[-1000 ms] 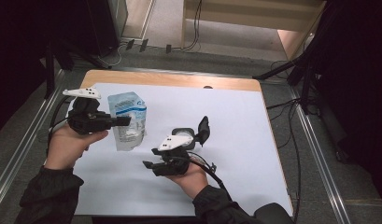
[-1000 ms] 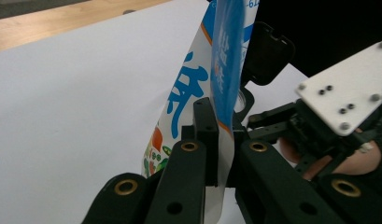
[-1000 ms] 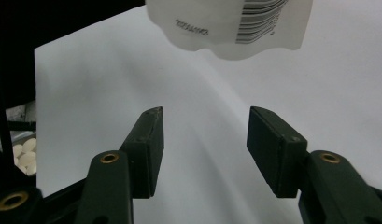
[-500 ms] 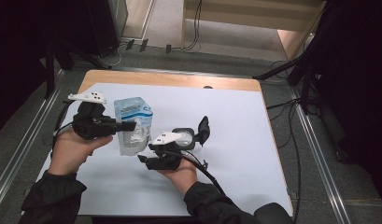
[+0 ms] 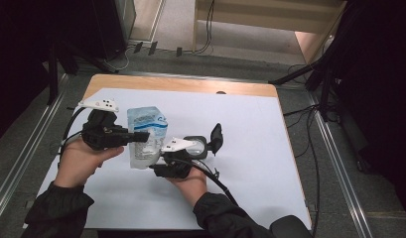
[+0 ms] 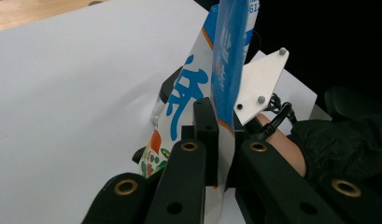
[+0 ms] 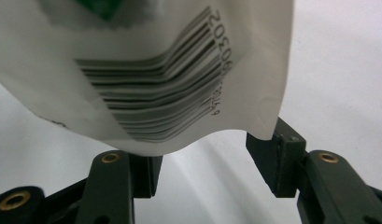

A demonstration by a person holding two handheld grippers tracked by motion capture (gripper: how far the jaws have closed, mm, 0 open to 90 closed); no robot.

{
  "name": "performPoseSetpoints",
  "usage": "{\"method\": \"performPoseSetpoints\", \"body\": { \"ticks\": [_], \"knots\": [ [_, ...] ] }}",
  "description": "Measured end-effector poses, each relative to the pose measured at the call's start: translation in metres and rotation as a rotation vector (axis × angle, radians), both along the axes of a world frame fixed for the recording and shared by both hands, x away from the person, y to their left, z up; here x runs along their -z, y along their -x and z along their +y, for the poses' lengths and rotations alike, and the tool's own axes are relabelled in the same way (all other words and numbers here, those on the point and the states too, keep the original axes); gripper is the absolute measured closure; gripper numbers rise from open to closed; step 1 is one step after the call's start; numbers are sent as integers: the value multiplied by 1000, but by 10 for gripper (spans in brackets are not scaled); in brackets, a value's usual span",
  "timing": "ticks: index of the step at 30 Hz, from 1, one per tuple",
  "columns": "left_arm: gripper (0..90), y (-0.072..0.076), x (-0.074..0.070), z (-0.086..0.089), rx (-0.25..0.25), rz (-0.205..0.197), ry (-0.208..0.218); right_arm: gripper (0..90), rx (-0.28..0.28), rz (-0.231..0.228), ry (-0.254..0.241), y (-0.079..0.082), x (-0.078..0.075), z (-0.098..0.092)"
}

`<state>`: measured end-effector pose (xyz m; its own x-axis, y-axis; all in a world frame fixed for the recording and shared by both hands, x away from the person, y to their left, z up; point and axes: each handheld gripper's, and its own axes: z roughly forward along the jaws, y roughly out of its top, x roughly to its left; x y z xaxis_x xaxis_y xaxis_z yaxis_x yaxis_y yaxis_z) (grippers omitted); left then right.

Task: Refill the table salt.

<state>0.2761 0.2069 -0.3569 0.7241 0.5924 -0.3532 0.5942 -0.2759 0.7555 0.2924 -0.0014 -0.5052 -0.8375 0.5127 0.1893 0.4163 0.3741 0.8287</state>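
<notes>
A blue-and-white printed pouch hangs upright above the white table sheet. My left gripper comes in from the left, shut on the pouch's side edge. In the left gripper view the jaws pinch the flat seam of the pouch. My right gripper points left at the pouch's lower end. In the right gripper view its jaws have just been closing a little and stand apart, with the barcoded bottom edge of the pouch hanging between them, not pressed.
The sheet covers most of a wooden tabletop, whose bare strip runs along the far edge. A metal rail runs along the left side. Cables lie on the floor to the right.
The left hand has carried the pouch a little right and toward the near side. The right gripper has shifted left and down, so its jaws are now at the pouch's bottom edge.
</notes>
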Motion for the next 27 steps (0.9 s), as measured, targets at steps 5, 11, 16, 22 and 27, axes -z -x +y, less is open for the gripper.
{"method": "performPoseSetpoints", "body": {
  "ticks": [5, 11, 16, 22, 27],
  "knots": [
    [900, -1, 0, 2, -14, 3, 6, 485, -11, -5, -4, 2, -1, 1],
    [900, -2, 2, 2, -21, 5, 15, 499, -60, -29, -1, 9, -2, 2],
    [900, -4, 4, 0, -33, 10, 17, 512, -101, -40, -5, 15, -2, 5],
    [900, -5, 6, -3, -30, 7, 21, 505, -162, -47, -17, 24, -2, 10],
    [900, -5, 9, -7, -23, 3, 22, 507, -190, -74, -15, 30, -4, 11]
  ]
}}
